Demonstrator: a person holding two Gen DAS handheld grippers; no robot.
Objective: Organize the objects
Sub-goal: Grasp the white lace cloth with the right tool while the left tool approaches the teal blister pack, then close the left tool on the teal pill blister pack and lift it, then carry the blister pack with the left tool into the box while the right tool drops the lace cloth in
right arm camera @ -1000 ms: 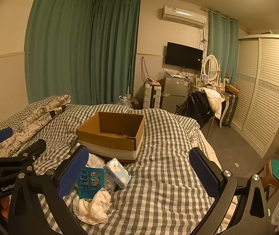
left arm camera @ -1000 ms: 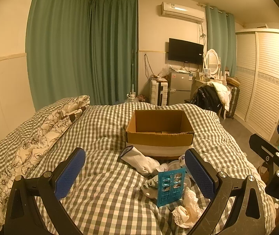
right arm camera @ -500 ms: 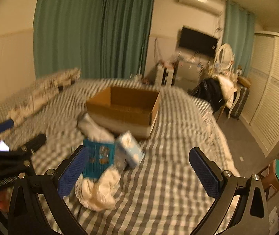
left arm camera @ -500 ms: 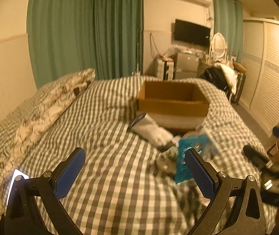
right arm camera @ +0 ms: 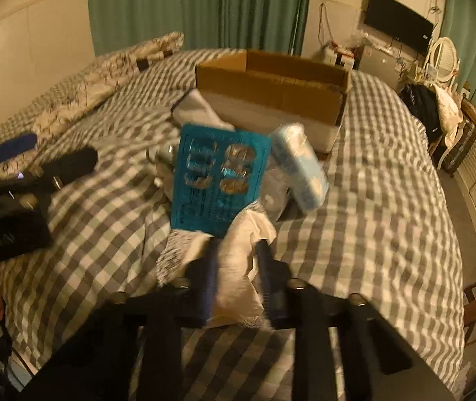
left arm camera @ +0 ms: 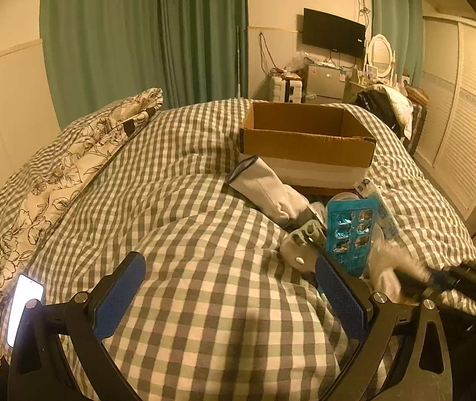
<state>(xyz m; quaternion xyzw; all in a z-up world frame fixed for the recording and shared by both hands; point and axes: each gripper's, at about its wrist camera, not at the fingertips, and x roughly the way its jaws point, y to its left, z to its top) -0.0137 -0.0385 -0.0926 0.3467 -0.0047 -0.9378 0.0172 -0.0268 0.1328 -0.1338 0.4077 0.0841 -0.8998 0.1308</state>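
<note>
An open cardboard box [left arm camera: 308, 140] stands on the checked bed; it also shows in the right wrist view [right arm camera: 271, 83]. In front of it lies a pile: a white sock [left arm camera: 264, 190], a teal blister card [left arm camera: 350, 234] [right arm camera: 219, 180], a light blue tissue pack [right arm camera: 300, 170] and a crumpled white lace cloth [right arm camera: 238, 267]. My right gripper [right arm camera: 238, 274] has closed on the white cloth at the near edge of the pile; it also shows blurred in the left wrist view [left arm camera: 415, 280]. My left gripper [left arm camera: 228, 297] is open and empty over bare bedding, left of the pile.
A floral quilt [left arm camera: 54, 183] lies along the bed's left side, with a lit phone [left arm camera: 24, 307] near its front. Green curtains, a TV, a small fridge and a dressing table stand behind the bed. A louvred wardrobe [left arm camera: 465, 133] is at the right.
Both grippers dropped toward the bed. My right gripper moved left onto the pile and closed from wide open onto the white cloth. My left gripper stayed open.
</note>
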